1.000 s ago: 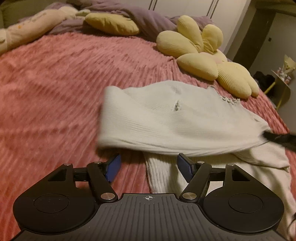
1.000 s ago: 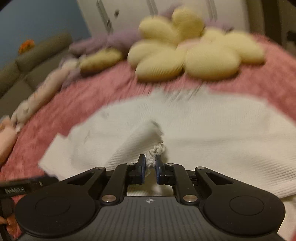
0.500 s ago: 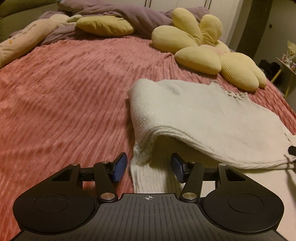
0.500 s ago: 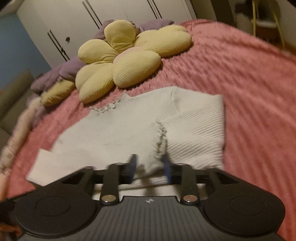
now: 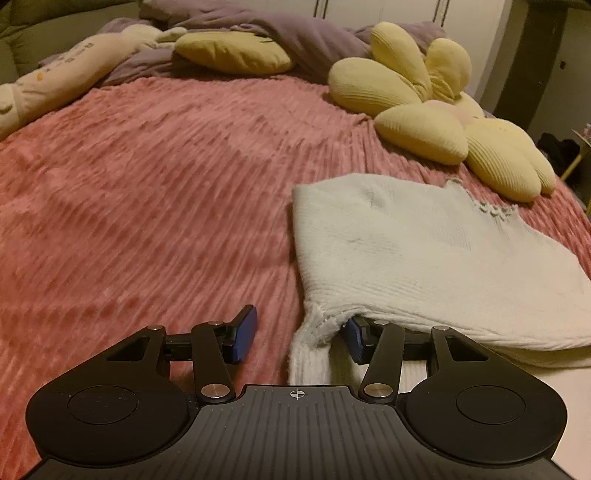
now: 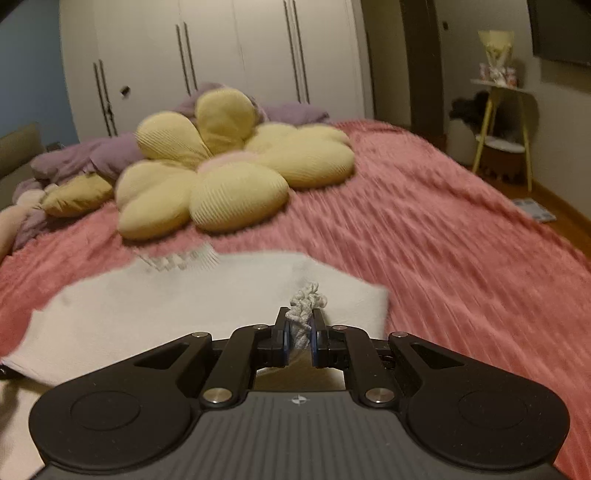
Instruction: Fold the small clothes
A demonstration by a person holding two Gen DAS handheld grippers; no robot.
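A small white knit sweater [image 5: 424, 254] lies partly folded on the pink ribbed bedspread [image 5: 147, 192]. My left gripper [image 5: 299, 338] is open at the sweater's near left corner, with the knit edge hanging between its blue pads and the right pad under the fold. In the right wrist view the sweater [image 6: 155, 314] spreads to the left. My right gripper [image 6: 299, 338] is shut on a bunched frilly edge of the sweater [image 6: 304, 304].
A yellow flower cushion [image 5: 443, 114] sits just beyond the sweater, also in the right wrist view [image 6: 221, 173]. Purple bedding [image 5: 295, 33] and a long plush [image 5: 55, 74] lie at the bed's far side. A side table [image 6: 502, 122] stands to the right of the bed.
The sweater's left part was folded over to the right. My left gripper stayed open and moved to the near left corner. My right gripper opened briefly, then shut on the frilly edge.
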